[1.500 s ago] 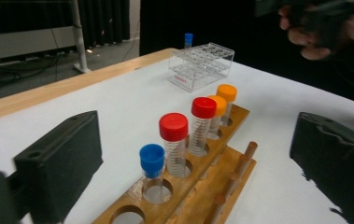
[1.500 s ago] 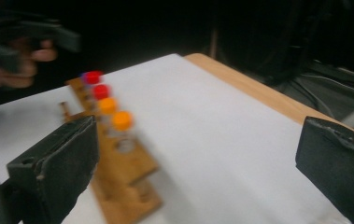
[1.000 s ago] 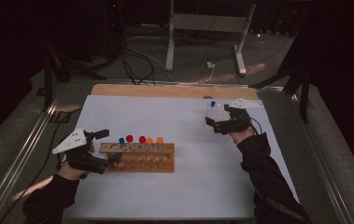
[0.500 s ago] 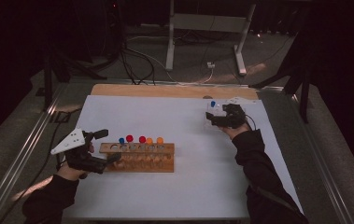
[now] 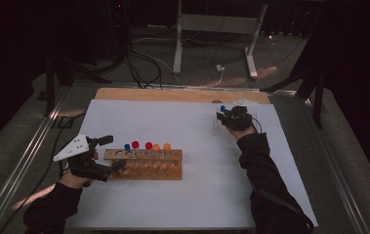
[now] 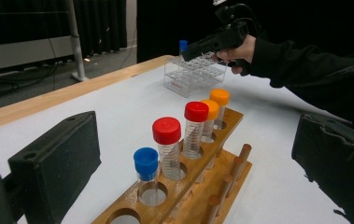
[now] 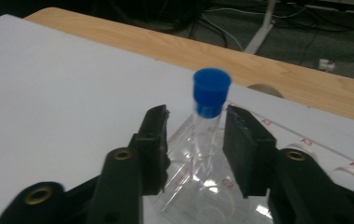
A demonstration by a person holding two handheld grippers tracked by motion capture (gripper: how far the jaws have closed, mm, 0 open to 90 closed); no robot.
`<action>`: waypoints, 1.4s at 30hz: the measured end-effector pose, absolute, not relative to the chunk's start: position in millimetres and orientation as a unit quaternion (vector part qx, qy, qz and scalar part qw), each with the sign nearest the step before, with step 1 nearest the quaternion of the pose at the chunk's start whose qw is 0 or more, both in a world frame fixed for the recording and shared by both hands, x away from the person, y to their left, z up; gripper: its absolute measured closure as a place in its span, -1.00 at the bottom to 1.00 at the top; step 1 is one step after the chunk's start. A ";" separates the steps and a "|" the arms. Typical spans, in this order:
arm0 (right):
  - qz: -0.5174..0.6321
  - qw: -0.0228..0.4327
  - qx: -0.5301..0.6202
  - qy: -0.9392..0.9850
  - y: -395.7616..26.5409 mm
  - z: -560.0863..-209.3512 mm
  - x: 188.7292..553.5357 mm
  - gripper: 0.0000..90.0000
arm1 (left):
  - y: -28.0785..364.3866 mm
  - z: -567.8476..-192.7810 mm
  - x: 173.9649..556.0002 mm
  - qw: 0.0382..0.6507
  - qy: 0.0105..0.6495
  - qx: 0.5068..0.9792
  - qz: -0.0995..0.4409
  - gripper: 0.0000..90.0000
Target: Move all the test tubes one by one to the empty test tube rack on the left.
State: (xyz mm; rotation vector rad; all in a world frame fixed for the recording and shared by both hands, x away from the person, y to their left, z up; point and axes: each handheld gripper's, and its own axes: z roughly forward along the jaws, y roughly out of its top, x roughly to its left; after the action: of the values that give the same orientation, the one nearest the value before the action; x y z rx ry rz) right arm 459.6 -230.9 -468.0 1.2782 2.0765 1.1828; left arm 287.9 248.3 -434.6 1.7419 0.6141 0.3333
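Left gripper (image 5: 105,157): parked at the left end of the wooden rack (image 5: 143,165), near-left on the white tabletop (image 5: 173,204). In the left gripper view its black jaws stand wide apart with nothing between the pads; the rack lies just beyond them. The rack is light wood with round holes and dowel pegs along its lower rail. It carries five clear plastic tubes, ridged along the body, with smooth screw caps: one blue (image 6: 145,161), two red (image 6: 166,130), two orange (image 6: 219,97). One hole at the left end is vacant.

Right gripper (image 5: 225,117): far right, over the clear acrylic rack (image 6: 194,73), which has red lettering on its top plate. The blue-capped tube (image 7: 210,93) stands upright in that rack, long axis vertical, directly ahead between the right gripper's jaws. The jaws have just been closing; the pads flank the tube body below the cap, narrow gaps showing on both sides, so no grip yet.

Judgement: the right hand is the nearer one. A little more closing should seat the pads on the tube wall; the lift must run straight up along the tube axis. Smooth plastic may slip.
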 end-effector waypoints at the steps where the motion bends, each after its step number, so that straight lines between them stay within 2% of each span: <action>1: 0.427 0.213 0.463 0.747 -230.5 -468.1 460.4 0.45 | 248.2 -434.8 287.9 0.591 0.264 0.749 0.143 -0.95; 10: 0.410 0.223 0.467 0.751 -228.1 -470.2 463.2 0.71 | 248.7 -434.9 288.2 0.590 0.265 0.749 0.143 -0.95; 18: 0.414 0.234 0.460 0.750 -229.7 -458.8 462.0 0.72 | 247.1 -434.7 288.4 0.589 0.262 0.752 0.137 -0.95; 33: 0.425 0.264 0.422 0.756 -230.2 -411.4 448.7 0.73 | 245.3 -429.5 287.7 0.588 0.258 0.756 0.128 -0.95; 42: 0.437 0.251 0.382 0.774 -228.6 -390.5 427.0 0.72 | 239.0 -420.3 284.4 0.586 0.257 0.757 0.134 -0.95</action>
State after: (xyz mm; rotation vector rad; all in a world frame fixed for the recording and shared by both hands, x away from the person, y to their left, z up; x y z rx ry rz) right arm 427.0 -228.6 -390.5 1.0405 2.1064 1.1901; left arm 284.4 239.0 -420.3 1.7639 0.5998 0.3113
